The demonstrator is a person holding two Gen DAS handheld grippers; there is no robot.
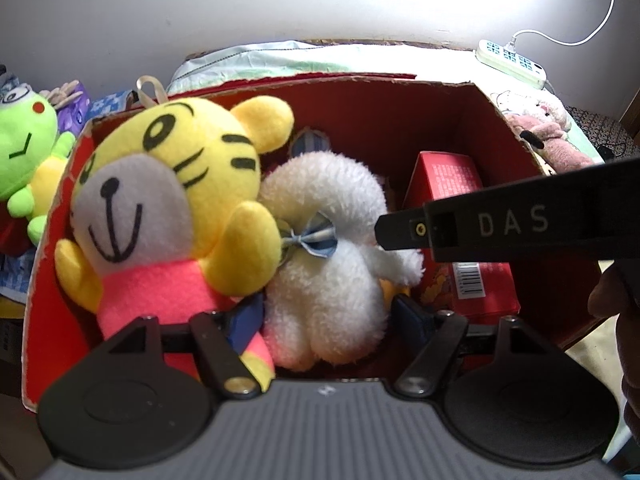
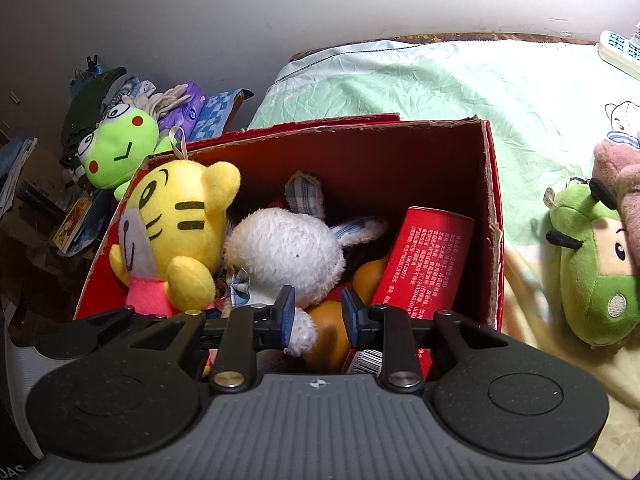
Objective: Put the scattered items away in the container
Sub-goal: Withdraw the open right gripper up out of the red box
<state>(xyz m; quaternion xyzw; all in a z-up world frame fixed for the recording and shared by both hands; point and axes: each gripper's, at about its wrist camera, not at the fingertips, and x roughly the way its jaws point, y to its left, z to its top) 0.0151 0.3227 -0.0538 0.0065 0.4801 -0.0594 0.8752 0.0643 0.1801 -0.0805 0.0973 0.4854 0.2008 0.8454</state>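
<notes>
Your right gripper [image 2: 318, 316] hangs over the near end of the red box [image 2: 490, 184] with its fingers parted and gripping nothing, the white plush's [image 2: 280, 256] paw just between them. Your left gripper [image 1: 328, 316] is also spread wide and empty over the same plush. Farther off to the right of the box – on the bed sheet [image 2: 400, 80] – lies the green plush [image 2: 592, 268], nearer your right gripper than your left.
</notes>
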